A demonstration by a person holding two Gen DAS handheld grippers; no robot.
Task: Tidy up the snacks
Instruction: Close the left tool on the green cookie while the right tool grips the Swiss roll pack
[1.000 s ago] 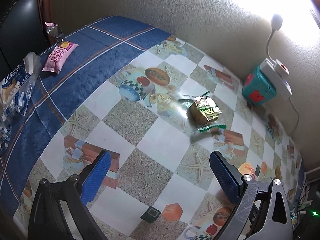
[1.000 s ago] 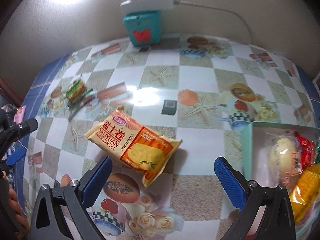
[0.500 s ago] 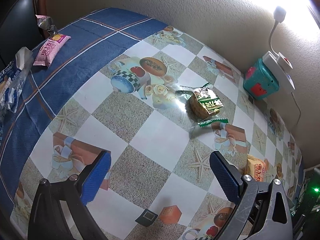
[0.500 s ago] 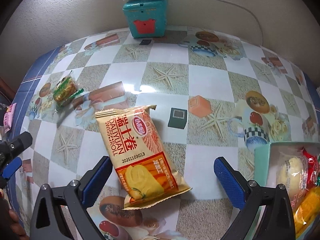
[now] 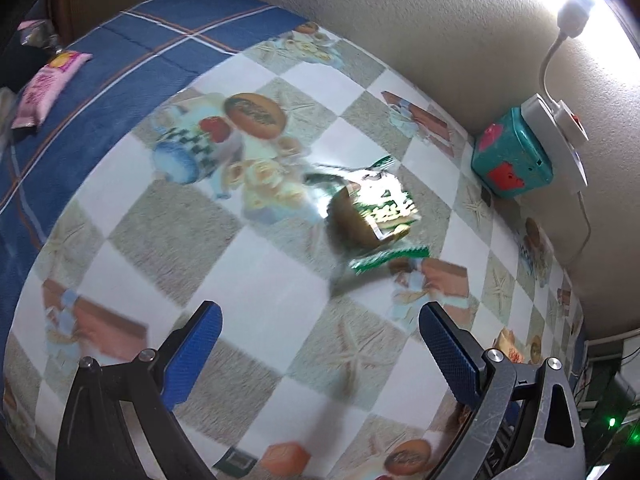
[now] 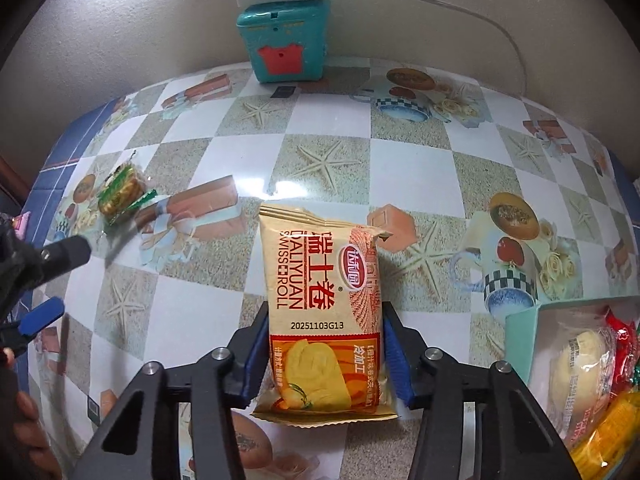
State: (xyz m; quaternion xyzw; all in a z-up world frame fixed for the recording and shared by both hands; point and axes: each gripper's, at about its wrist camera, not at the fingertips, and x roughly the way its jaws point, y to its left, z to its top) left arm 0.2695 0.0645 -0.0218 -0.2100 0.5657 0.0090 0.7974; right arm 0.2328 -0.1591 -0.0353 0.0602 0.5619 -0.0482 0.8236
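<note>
Left wrist view is motion-blurred; ahead of the wide-spread left gripper (image 5: pixel 320 324) lies a green-wrapped snack (image 5: pixel 370 220), print unreadable. Right gripper (image 6: pixel 325 354) clamps the Swiss roll packet (image 6: pixel 322 312), long axis pointing straight ahead.

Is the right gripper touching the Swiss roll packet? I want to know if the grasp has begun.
Touching. In the right wrist view, the right gripper has both blue pads pressed against the sides of the Swiss roll packet, with no gap.
</note>
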